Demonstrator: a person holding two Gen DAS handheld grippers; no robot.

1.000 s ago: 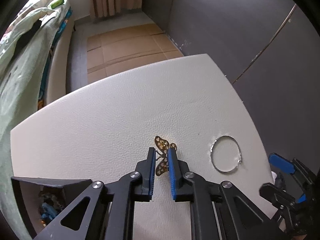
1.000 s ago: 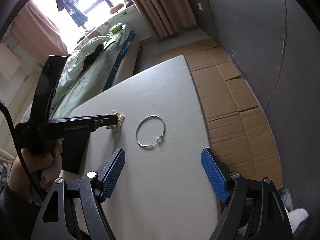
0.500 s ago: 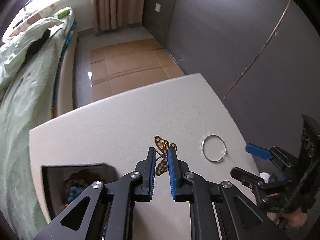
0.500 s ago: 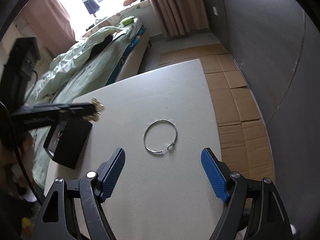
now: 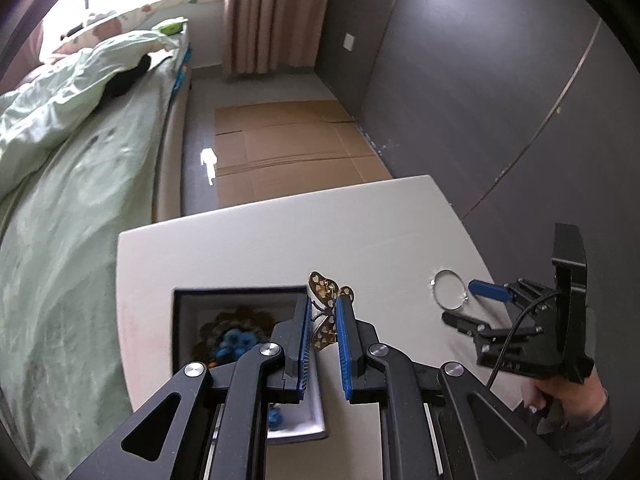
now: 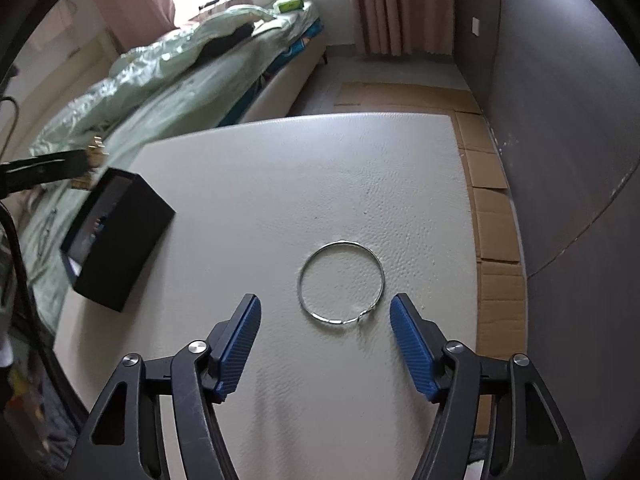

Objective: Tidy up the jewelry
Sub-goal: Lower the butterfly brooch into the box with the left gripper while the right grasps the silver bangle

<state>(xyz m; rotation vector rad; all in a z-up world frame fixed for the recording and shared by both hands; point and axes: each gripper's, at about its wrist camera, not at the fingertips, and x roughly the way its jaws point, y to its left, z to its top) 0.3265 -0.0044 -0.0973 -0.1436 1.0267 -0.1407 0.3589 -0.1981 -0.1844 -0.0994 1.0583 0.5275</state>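
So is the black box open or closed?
Open. The black jewelry box has no lid on it, and the left wrist view looks straight into its white inside, where blue beaded jewelry already lies.

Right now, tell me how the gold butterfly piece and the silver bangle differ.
The butterfly piece is gold and ornate, with patterned wings; the bangle is a plain thin silver ring. The butterfly piece is clamped in the left gripper above the open black box; the bangle lies flat on the white table, ahead of the open right gripper. Both are metal jewelry.

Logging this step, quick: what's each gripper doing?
Left gripper: closed on the butterfly brooch.
Right gripper: open, empty, by the bangle.
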